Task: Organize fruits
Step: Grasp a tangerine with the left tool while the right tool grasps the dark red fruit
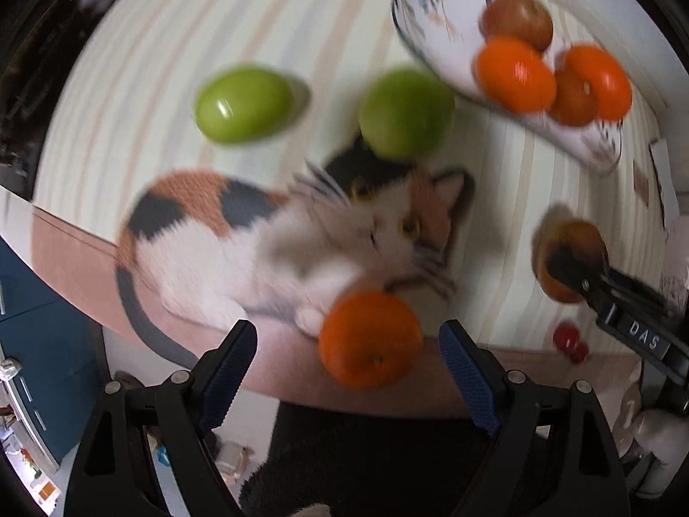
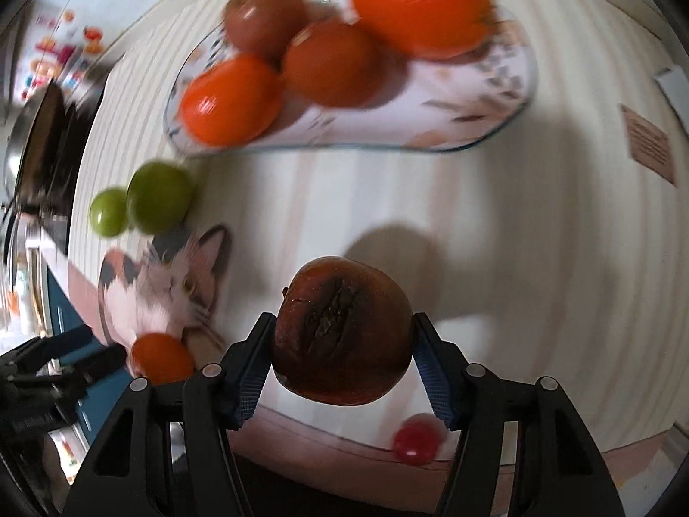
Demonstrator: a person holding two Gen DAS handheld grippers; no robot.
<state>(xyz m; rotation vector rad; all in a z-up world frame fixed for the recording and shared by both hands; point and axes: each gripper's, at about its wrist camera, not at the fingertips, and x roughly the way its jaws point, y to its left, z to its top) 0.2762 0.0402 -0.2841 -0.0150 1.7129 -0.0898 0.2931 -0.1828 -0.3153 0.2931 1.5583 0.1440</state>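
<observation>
Clamping my right gripper (image 2: 342, 347) on the dark brown fruit (image 2: 342, 331) (seemingly bruised), my left gripper (image 1: 346, 359) hangs open over an orange (image 1: 370, 338).

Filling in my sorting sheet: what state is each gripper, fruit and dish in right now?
left gripper: open, above the lone orange
right gripper: shut on brown fruit
plate: holds four fruits
green fruits: loose on tablecloth
red fruit: loose
</observation>
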